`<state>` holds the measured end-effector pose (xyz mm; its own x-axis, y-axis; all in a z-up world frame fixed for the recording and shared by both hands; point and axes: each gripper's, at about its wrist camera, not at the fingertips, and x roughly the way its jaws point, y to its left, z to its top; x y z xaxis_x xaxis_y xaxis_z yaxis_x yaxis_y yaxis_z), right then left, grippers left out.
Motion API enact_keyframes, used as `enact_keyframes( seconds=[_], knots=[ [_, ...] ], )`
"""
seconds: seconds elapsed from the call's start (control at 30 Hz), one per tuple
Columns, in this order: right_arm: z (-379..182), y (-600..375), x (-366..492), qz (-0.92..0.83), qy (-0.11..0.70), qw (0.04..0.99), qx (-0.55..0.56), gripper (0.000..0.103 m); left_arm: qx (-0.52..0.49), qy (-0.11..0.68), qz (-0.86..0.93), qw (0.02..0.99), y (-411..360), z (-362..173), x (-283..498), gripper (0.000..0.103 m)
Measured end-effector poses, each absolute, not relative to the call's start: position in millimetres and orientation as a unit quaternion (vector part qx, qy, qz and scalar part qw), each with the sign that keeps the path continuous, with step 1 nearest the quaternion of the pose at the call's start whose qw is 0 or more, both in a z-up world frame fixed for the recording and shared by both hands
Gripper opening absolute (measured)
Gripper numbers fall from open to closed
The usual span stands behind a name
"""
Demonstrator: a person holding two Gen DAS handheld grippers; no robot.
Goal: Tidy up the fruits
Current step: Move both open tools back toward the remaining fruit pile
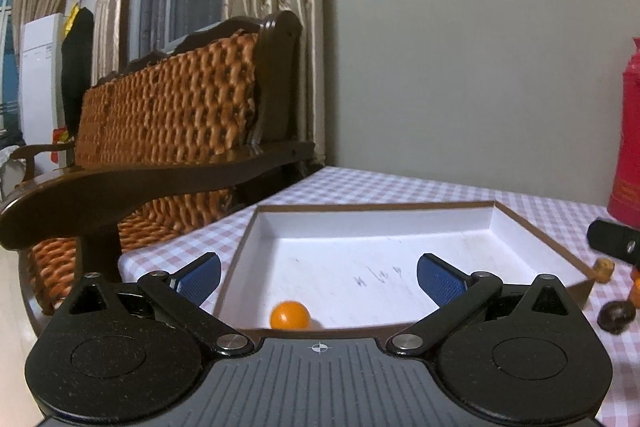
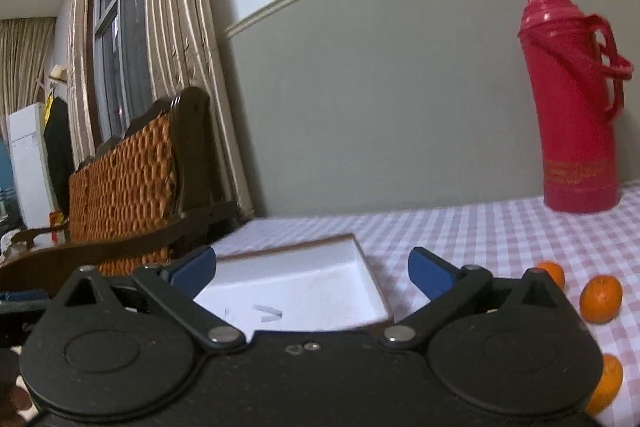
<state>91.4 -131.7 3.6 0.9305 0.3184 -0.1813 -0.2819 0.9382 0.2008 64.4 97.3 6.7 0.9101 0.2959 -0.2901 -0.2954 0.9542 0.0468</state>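
On the tray [image 1: 532,239] floor, beside illegible scribbles, sits an orange [image 1: 290,315]; both grippers' fingers gape wide, empty.

A table covered with a pink-and-white checked cloth [image 2: 460,231] fills the lower right of the right wrist frame. On it sit a shallow white brown-edged tray [image 2: 356,261] at centre, a tall red plastic thermos flask [image 2: 576,131] at upper right, and 3 small orange fruits [image 2: 600,299] at the lower right edge.
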Motion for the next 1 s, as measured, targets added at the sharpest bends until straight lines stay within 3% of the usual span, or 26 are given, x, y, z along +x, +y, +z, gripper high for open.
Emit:
enact_keyframes(
  seconds=[0.2, 0.47, 0.6, 0.8, 1.0],
  knots=[
    [-3, -134, 89, 0.157, 0.192, 0.966, 0.067, 0.097, 0.018, 0.173, 0.129, 0.976, 81, 0, 67, 0.103],
    [-7, -156, 60, 0.127, 0.198, 0.97, 0.062, 0.093, 0.032, 0.174, 0.083, 0.981, 49, -1, 62, 0.103],
    [-9, -173, 54, 0.11, 0.204, 0.971, 0.065, 0.087, 0.042, 0.172, 0.06, 0.982, 29, -1, 60, 0.103],
    [-13, -198, 45, 0.066, 0.215, 0.972, 0.073, 0.067, 0.057, 0.172, 0.025, 0.983, 0, -4, 60, 0.103],
    [-12, -217, 35, 0.038, 0.208, 0.974, 0.08, 0.064, 0.063, 0.178, -0.004, 0.982, -21, -7, 61, 0.103]
  ],
)
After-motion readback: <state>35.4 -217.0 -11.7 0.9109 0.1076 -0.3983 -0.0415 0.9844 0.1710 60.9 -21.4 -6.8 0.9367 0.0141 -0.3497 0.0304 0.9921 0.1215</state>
